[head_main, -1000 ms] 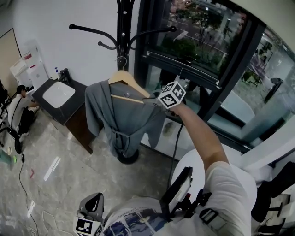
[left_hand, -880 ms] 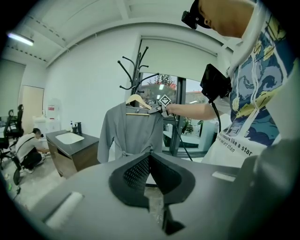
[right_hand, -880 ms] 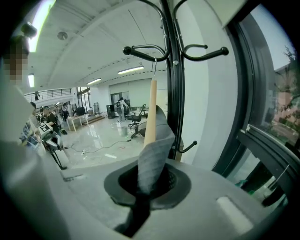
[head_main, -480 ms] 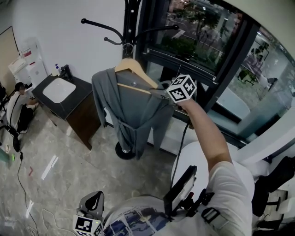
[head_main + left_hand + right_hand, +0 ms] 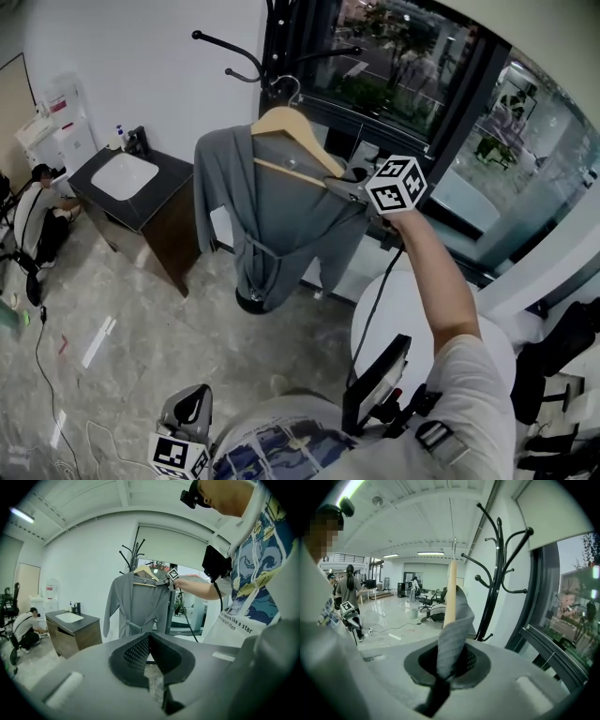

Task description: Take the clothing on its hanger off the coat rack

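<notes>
A grey robe (image 5: pixel 281 216) hangs on a wooden hanger (image 5: pixel 295 131), held up in front of the black coat rack (image 5: pixel 278 37). My right gripper (image 5: pixel 349 191) is shut on the hanger's right shoulder with robe fabric pinched over it. In the right gripper view the fabric (image 5: pixel 452 639) and hanger arm (image 5: pixel 451 592) rise from between my right gripper (image 5: pixel 450 660), and the wire hook stands free to the left of the coat rack (image 5: pixel 497 573). My left gripper (image 5: pixel 183 441) stays low by the person's body, shut and holding nothing; its view shows the robe (image 5: pixel 136 606) ahead.
A dark cabinet with a white sink (image 5: pixel 131 178) stands left of the rack. A large dark-framed window (image 5: pixel 403 75) runs behind it. A person (image 5: pixel 37 216) crouches at far left, with cables on the floor. A white round table (image 5: pixel 403 309) sits below my right arm.
The hanger with the robe has moved right and away from the rack's arms together with my right gripper. The left gripper has stayed put.
</notes>
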A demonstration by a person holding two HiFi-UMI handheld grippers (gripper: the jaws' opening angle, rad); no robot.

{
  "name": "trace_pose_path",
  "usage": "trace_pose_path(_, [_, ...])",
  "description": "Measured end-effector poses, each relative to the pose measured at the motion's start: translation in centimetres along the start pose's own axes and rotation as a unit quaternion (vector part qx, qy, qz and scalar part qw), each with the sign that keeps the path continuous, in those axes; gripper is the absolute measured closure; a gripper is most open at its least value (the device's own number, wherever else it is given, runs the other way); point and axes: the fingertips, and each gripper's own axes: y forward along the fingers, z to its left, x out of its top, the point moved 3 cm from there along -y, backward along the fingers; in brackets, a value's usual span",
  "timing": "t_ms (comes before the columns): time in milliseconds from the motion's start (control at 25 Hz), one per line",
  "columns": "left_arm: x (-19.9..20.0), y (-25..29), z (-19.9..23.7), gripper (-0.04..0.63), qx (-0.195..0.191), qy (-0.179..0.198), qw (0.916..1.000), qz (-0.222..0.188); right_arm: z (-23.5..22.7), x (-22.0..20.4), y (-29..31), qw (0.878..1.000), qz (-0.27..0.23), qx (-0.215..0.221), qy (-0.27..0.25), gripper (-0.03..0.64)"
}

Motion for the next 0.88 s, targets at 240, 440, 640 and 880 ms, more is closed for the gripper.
trace_pose_path(240, [-1.4, -4.5, 0.9, 0.594, 0.01, -0.008, 0.9999, -0.012, 6.9, 0.1, -2.3, 1.0, -0.005, -0.011, -0.009, 0.609])
trace_pose_path(440, [-2.7, -7.6, 1.1, 0.594, 0.002, -0.002, 0.9999, -0.013, 12.9, -0.6, -4.1, 1.0, -0.01, -0.013, -0.008, 0.609])
trace_pose_path(640, [-3.3, -9.3, -0.1, 0.594, -0.016, -0.003, 0.9998, -0.008, 18.3, -1.6, -5.8, 1.0, -0.014, -0.006, -0.004, 0.609])
trace_pose_path(880, [-4.1, -10.7, -1.1, 0.594, -0.031, 0.002, 0.9995, -0.005, 24.6, -3.2, -7.8, 1.0, -0.019, 0.008, -0.007, 0.609])
